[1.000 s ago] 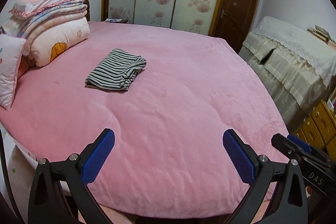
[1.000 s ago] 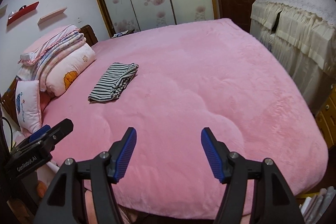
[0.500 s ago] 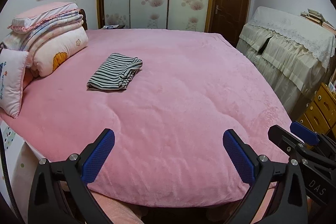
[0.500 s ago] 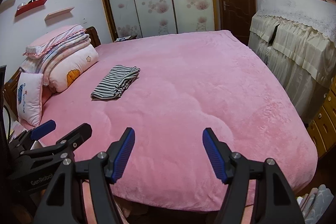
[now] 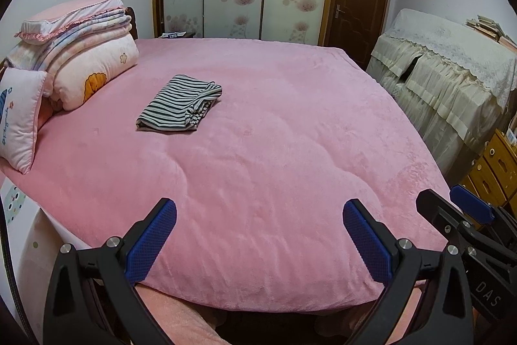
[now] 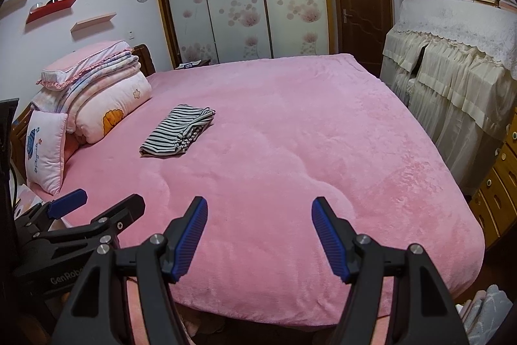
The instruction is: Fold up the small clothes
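- A bedroom, seen from two cameras held low at the near edge of a wide bed (image 5: 274, 170) covered in a pink fleece blanket.
- A small striped garment (image 5: 180, 103), black and white, lies folded into a neat rectangle on the blanket. It sits left of the bed's middle, toward the head end, well apart from both grippers.
- The left gripper (image 5: 258, 235) hovers above the near edge of the bed. Its two blue-padded jaws stand wide apart with only blanket visible between them; nothing is grasped.
- The right gripper (image 6: 259, 236) hovers beside it over the same edge. Its jaws are also spread and released, holding nothing.
- Each gripper shows at the edge of the other's view: the right one at the lower right of the left camera, the left one at the lower left of the right camera.
- A stack of folded quilts (image 6: 97, 92) and a small pink pillow (image 6: 45, 151) rest at the head of the bed, to the left of the garment.
- Behind the bed stands a wardrobe (image 6: 239, 2) with pale sliding doors printed with flowers, and next to it a dark brown door (image 6: 358, 5).
- On the right, a piece of furniture is draped in cream cloth (image 6: 452, 70) with a lace edge.
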Available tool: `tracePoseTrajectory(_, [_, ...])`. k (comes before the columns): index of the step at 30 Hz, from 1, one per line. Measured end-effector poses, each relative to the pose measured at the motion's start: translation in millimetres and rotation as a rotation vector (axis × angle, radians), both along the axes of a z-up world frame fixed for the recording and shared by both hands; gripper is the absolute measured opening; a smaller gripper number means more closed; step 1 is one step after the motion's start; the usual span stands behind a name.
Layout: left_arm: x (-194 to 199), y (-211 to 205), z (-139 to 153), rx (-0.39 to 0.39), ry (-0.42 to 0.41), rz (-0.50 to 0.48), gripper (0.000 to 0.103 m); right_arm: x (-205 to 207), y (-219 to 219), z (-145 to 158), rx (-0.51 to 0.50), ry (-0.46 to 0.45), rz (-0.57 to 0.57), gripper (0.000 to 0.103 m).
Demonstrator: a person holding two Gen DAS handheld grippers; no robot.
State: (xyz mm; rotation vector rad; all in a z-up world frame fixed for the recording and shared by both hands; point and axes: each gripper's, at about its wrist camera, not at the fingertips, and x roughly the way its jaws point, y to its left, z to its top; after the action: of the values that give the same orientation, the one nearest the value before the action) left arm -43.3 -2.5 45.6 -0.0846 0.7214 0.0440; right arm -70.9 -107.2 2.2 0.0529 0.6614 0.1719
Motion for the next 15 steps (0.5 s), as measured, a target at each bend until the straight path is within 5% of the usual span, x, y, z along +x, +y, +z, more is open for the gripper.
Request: tracePoseTrajectory(15, [-3.9, -6.1, 3.0, 0.004, -0.011, -0.031, 0.092, -2.5, -2.3, 2.5, 0.004, -0.012, -0.008, 0.067])
